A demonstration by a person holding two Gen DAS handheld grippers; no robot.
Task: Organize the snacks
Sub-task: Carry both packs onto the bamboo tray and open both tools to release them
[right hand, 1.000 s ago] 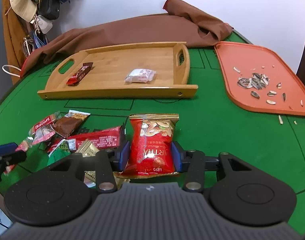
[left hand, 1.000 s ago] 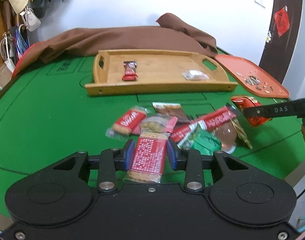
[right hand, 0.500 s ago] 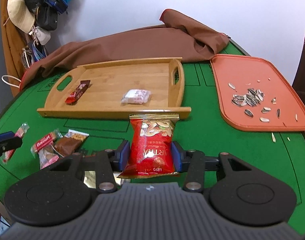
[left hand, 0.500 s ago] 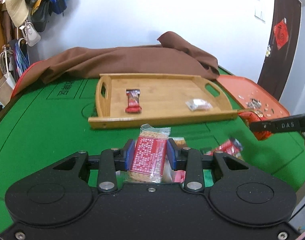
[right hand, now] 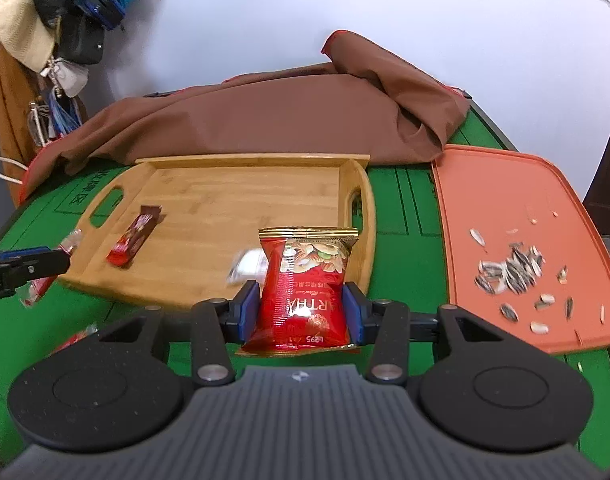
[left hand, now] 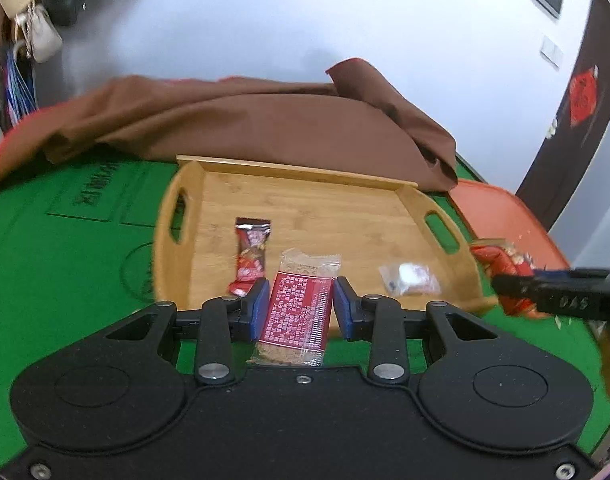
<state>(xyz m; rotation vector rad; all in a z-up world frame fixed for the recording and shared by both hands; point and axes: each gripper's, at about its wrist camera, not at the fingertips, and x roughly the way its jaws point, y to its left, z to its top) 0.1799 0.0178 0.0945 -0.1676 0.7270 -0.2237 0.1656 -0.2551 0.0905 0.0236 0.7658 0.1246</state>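
Since 1 s back both grippers came up off the snack pile and fwd to the tray [left hand: 465,280]; pile no longer shows ahead of the L cam, tray now fills both views.

L gripper [left hand: 301,306] clamped on the cracker pack [left hand: 301,308], blue pads on its long edges, pack upright, top end poking past the tips. It hangs over the tray's near rim, just right of the red bar [left hand: 251,260] already in the tray.

R gripper [right hand: 303,310] clamped on the nut bag [right hand: 305,288], pads squeezing the lower half, bag standing up. It sits over the near right corner of the tray, in front of the white packet [right hand: 247,266] lying there, which is partly hidden by the bag.

Step in hand, my read: carry-to-tray, drop pending. Two snacks in, two in hand, and at least one red pack [right hand: 71,338] left on the green felt [right hand: 405,208] low left in the R view.

To do it well:
- get tips fully past the rim before letting go, else pack lands on the edge and tips back onto the felt
- L: aim for bare wood between bar and white packet, don't stack
- R: bag is puffy, prob slides; lower it close to the wood first, keep off the white packet
- keep clear of the orange mat [right hand: 505,184] w/ seeds [right hand: 513,268] on the right
- grippers are near each other; stagger the drops.
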